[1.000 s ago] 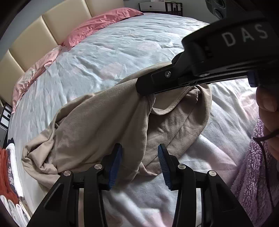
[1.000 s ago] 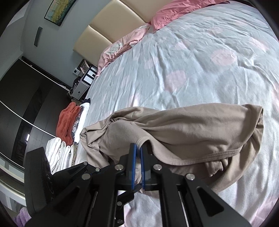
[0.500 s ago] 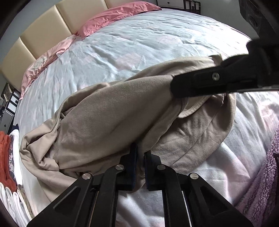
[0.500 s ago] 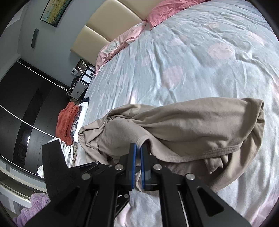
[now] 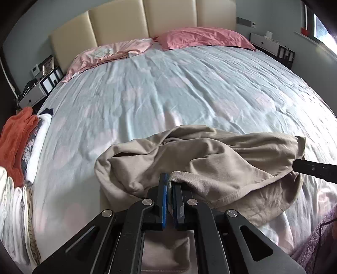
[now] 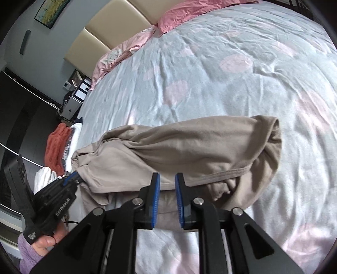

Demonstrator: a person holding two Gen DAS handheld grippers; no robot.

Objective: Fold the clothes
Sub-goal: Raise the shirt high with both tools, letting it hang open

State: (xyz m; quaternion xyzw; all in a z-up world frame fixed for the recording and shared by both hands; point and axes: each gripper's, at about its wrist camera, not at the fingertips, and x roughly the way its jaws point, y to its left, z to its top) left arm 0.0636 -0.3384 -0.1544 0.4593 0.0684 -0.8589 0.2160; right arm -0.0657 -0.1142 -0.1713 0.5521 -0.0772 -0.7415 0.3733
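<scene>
only right view shows painting (image 6: pixel 52 10), hand (image 6: pixel 45 242).

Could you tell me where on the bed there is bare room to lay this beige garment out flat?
The sheet lies bare between the beige garment and the pink pillows, across to the right edge. The left edge is crowded with stacked clothes.

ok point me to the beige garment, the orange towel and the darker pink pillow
beige garment (image 6: pixel 189 145), right wrist view, on its bunched middle span
orange towel (image 5: pixel 14 134), left wrist view, on the top of the pile at the bed's left edge
darker pink pillow (image 5: pixel 200 38), left wrist view, on its middle
</scene>
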